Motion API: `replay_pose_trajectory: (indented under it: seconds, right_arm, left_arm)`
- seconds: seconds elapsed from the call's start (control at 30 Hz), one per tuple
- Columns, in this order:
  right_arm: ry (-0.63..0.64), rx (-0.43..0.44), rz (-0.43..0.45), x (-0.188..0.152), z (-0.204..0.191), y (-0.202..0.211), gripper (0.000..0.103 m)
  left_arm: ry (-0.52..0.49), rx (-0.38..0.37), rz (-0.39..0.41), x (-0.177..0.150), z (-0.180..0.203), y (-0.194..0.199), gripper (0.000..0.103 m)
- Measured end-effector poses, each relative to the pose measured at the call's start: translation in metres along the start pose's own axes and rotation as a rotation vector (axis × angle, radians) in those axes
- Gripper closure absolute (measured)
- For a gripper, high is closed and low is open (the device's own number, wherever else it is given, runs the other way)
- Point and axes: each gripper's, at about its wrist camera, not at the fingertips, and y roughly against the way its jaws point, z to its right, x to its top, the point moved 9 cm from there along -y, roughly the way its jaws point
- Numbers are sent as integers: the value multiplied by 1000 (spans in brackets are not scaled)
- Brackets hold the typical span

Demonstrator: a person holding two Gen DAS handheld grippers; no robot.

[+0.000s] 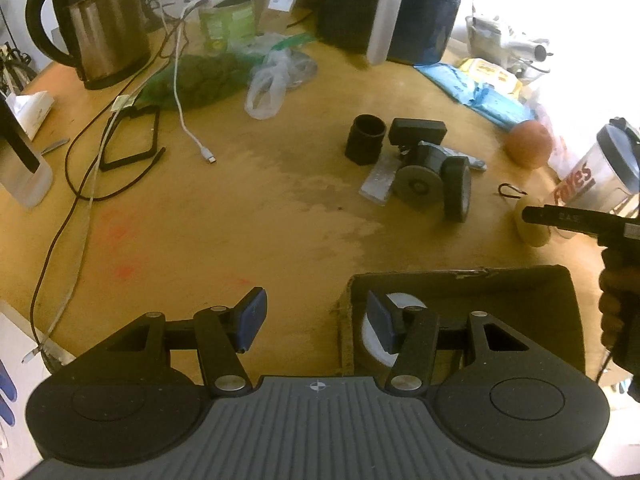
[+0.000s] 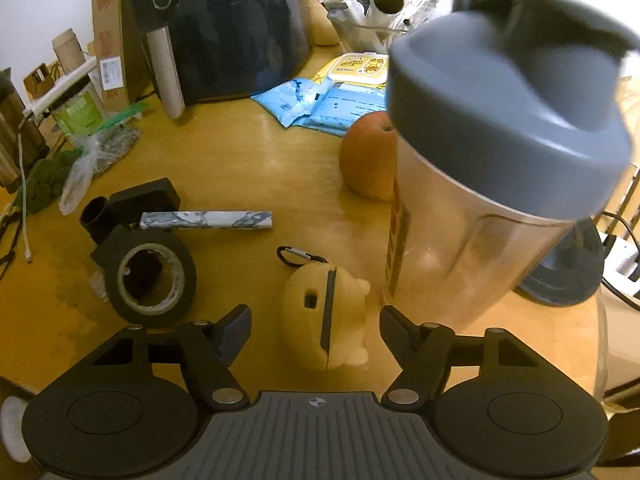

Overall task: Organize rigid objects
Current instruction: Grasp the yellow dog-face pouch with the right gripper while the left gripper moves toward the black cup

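My right gripper point(image 2: 316, 326) hangs with its jaws apart on either side of a pale yellow case point(image 2: 324, 316) lying on the wooden table point(image 2: 248, 152); I see no pad touching it. A shaker bottle point(image 2: 500, 152) looms close and blurred, hiding part of an orange fruit point(image 2: 366, 160). My left gripper point(image 1: 316, 322) is partly open and empty over the rim of a cardboard box point(image 1: 500, 300), whose white contents I cannot identify. A tape roll point(image 2: 150, 280) and black parts lie near. An air fryer point(image 2: 232, 28) stands behind.

Two tape rolls point(image 2: 150, 280), one apple point(image 2: 366, 160), one shaker bottle point(image 2: 500, 168), one kettle point(image 1: 100, 24).
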Motion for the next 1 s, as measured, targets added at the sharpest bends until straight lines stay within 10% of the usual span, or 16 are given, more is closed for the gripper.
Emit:
replay_pose_trajectory:
  seconds: [0.57,1.0]
  right_arm:
    - [-36,-49,-47,-2,2,-38,46]
    - [-30,18,14,14,-3,11,47]
  left_arm:
    - [27,9,-5,0,-15,-1,48]
    - [-74,-43,50,34,17,-11,48]
